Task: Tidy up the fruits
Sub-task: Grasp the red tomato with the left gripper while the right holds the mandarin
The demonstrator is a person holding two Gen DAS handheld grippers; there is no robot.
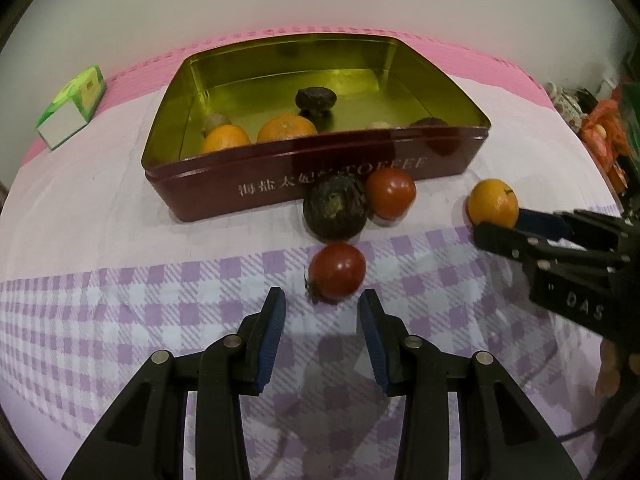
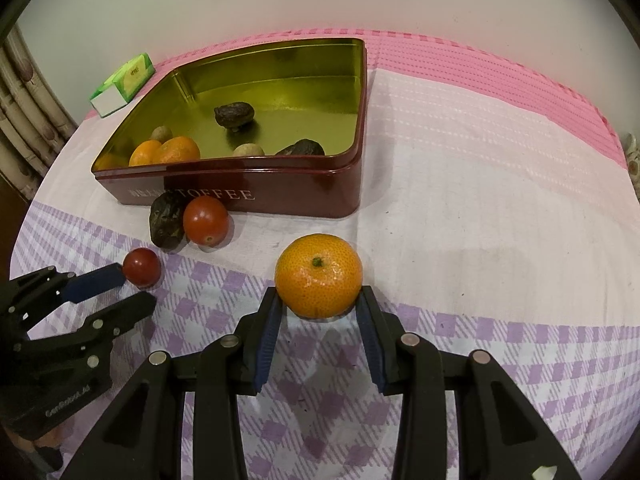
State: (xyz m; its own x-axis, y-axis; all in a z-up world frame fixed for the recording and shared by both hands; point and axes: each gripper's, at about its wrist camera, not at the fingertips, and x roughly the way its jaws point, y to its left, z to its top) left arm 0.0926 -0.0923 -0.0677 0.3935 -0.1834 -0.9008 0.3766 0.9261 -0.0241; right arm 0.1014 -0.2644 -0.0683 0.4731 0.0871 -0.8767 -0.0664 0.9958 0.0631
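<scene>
A small orange [image 2: 319, 275] rests on the checked cloth with my right gripper [image 2: 320, 298] shut on it, both pads against its sides; the left wrist view shows that orange [image 1: 493, 202] at the right gripper's [image 1: 498, 226] tips. My left gripper [image 1: 322, 300] stands open, with a red tomato [image 1: 337, 272] just at its fingertips and untouched on either side. Beyond lie a dark wrinkled fruit [image 1: 335, 208] and a second tomato [image 1: 390, 194], both against the front wall of a maroon tin [image 1: 280, 176]. The gold-lined tin holds two oranges [image 1: 226, 139], dark fruits and small pale ones.
A green and white box [image 1: 74, 106] lies left of the tin on the pink cloth. Cluttered items [image 1: 604, 128] crowd the table's far right edge. A curtain [image 2: 20, 120] hangs at the left. Bare cloth stretches right of the tin [image 2: 480, 200].
</scene>
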